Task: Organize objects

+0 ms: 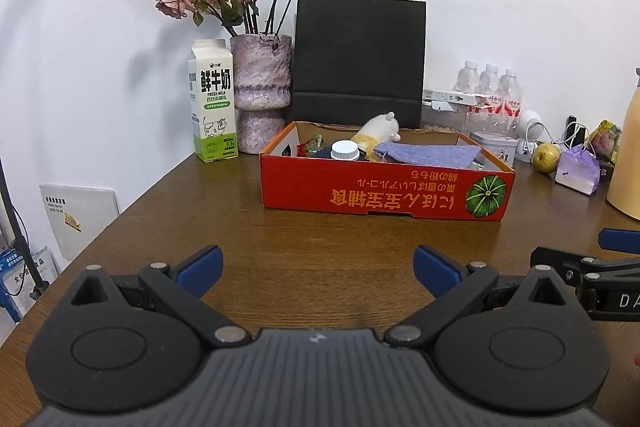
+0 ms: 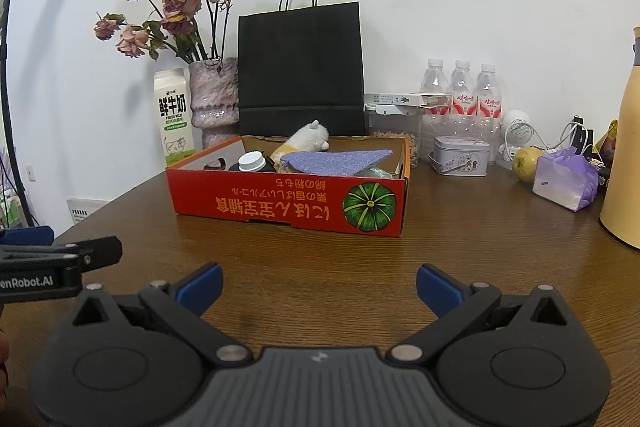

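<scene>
A red cardboard box (image 1: 380,193) (image 2: 280,203) stands on the wooden table ahead of both grippers. It holds a white plush toy (image 1: 380,129) (image 2: 308,139), a purple cloth (image 1: 428,153) (image 2: 336,161) and a dark bottle with a white cap (image 1: 345,150) (image 2: 252,161). My left gripper (image 1: 318,269) is open and empty above the table, short of the box. My right gripper (image 2: 319,287) is open and empty, also short of the box. Each gripper shows at the other view's edge.
Behind the box stand a milk carton (image 1: 214,103) (image 2: 174,115), a vase of dried roses (image 1: 260,87) (image 2: 212,95) and a black paper bag (image 1: 360,59) (image 2: 300,67). To the right are water bottles (image 2: 460,95), a tin (image 2: 460,155), a pear (image 2: 526,163), a purple pouch (image 2: 564,179) and a yellow jug (image 2: 624,155).
</scene>
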